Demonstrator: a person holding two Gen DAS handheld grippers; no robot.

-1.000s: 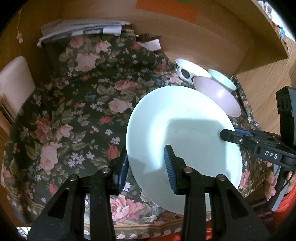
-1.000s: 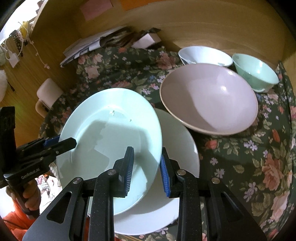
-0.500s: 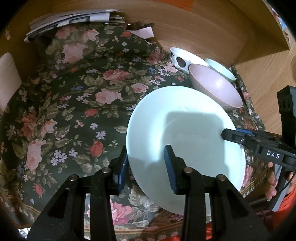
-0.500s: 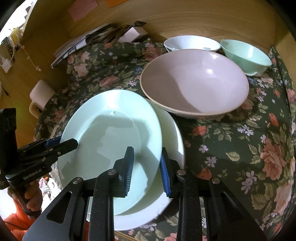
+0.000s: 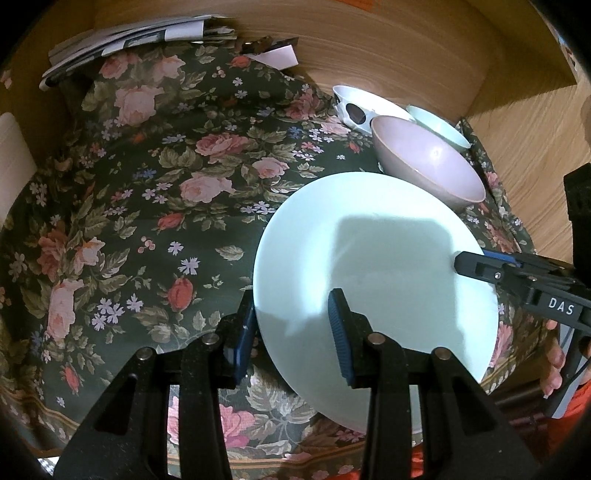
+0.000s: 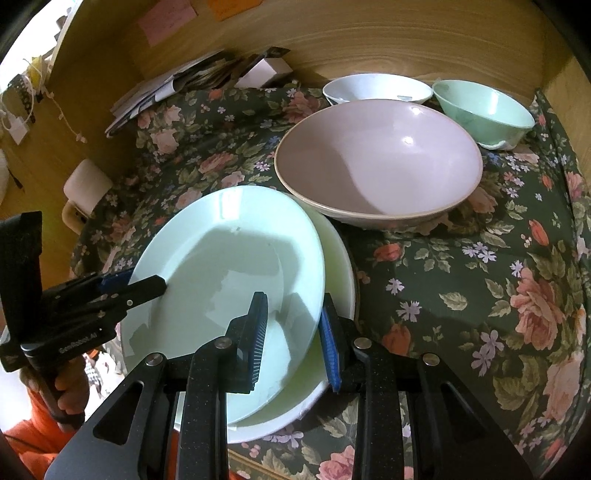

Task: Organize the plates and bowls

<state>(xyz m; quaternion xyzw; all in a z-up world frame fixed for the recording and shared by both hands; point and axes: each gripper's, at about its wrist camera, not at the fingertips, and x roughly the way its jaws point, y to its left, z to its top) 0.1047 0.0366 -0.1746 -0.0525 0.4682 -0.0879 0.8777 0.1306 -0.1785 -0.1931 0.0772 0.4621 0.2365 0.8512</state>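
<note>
Pale green plate (image 5: 373,266) over floral cloth (image 5: 147,221), rim clamped between left gripper (image 5: 291,328) pads; right gripper (image 5: 476,264) gripping far edge. Behind: pink bowl (image 5: 428,162), spotted white bowl (image 5: 358,107), small green bowl (image 5: 439,125). Papers (image 5: 129,40) stacked against wooden wall (image 5: 388,48).

I see a counter draped in a dark floral cloth (image 5: 155,206), hemmed in by a curved wooden wall (image 6: 388,40). Papers (image 5: 122,40) pile at the back corner, and pink and orange notes (image 6: 162,18) stick to the wood. Warm light falls from above, casting hard shadows.
</note>
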